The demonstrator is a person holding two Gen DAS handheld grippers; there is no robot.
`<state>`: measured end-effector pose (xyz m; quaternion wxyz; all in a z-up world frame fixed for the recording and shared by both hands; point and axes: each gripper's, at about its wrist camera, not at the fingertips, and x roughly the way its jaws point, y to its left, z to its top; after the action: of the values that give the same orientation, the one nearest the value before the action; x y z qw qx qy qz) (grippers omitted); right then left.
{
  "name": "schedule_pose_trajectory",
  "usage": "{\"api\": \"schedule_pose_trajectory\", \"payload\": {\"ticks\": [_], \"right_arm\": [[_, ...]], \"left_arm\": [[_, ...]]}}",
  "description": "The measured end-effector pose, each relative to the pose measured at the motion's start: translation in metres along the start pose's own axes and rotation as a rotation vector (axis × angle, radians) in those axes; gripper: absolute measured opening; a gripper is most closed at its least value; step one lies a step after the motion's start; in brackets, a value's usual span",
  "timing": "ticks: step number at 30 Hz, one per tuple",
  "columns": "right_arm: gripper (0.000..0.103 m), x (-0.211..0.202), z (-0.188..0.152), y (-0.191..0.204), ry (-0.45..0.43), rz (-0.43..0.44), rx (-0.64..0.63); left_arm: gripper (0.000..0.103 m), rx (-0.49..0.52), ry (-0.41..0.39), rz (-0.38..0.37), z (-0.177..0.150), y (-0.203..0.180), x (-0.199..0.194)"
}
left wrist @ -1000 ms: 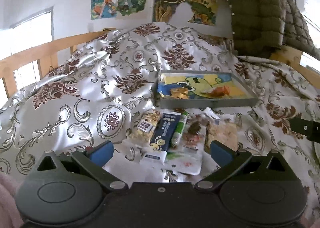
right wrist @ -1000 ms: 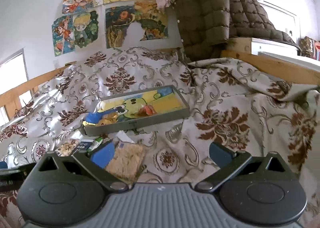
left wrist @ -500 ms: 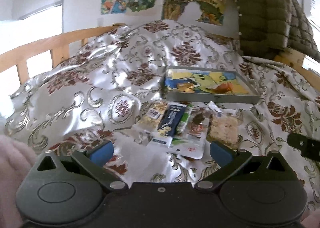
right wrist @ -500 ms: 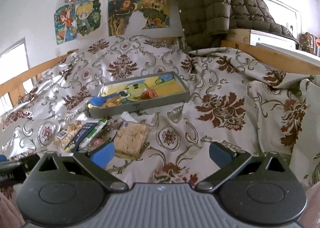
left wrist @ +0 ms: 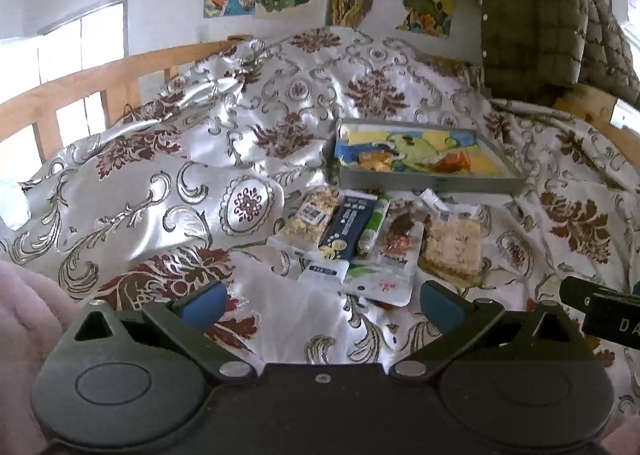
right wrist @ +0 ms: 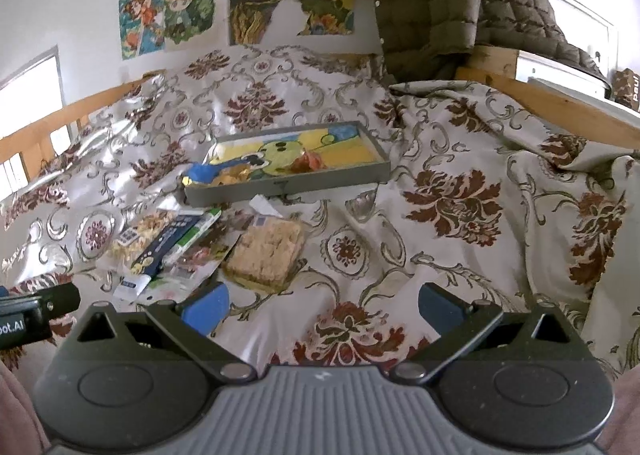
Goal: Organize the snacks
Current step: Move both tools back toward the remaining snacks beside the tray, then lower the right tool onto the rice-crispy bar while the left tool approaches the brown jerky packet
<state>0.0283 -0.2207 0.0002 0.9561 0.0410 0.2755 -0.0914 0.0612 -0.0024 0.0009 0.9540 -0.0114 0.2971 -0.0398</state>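
Beyond wide-open, empty left tool (left wrist: 322,301) and right tool (right wrist: 322,305): overlapping snack packets (left wrist: 356,233), labels unreadable.

Left gripper (left wrist: 322,301) gapes empty — snack packets (left wrist: 360,235) lie before the tray (left wrist: 428,181).

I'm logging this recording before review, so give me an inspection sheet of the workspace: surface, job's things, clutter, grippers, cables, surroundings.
Surface: bed under a rumpled floral bedspread.
Job's things: grey tray with cartoon lining, a few wrapped snacks inside; in front of it a row of packets: granola bag, dark blue packet, green stick, white pouch, crispy rice cake.
Clutter: nothing seen.
Grippers: left gripper open, empty; right gripper open, empty; both short of the packets.
Cables: nothing seen.
Surroundings: wooden bed rail, wall posters, quilted jacket, window.
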Motion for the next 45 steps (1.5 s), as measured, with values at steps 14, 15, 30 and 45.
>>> {"api": "schedule_pose_trajectory", "payload": {"ticks": [14,15,30,45], "right_arm": [[0.103,0.024,0.003,0.005,0.086,0.049,-0.010],[0.103,0.025,0.004,0.004,0.086,0.057,-0.007],[0.103,0.074,0.036,-0.031,0.152,0.114,0.062],[0.103,0.112,0.056,-0.029,0.100,0.091,-0.036]], "left_arm": [[0.102,-0.028,0.145,-0.055,0.018,0.007,0.037],[0.102,-0.038,0.156,-0.066,0.020,0.008,0.042],[0.102,0.170,0.183,-0.217,0.045,-0.030,0.102],[0.102,0.411,0.114,-0.332,0.055,-0.068,0.146]]}}
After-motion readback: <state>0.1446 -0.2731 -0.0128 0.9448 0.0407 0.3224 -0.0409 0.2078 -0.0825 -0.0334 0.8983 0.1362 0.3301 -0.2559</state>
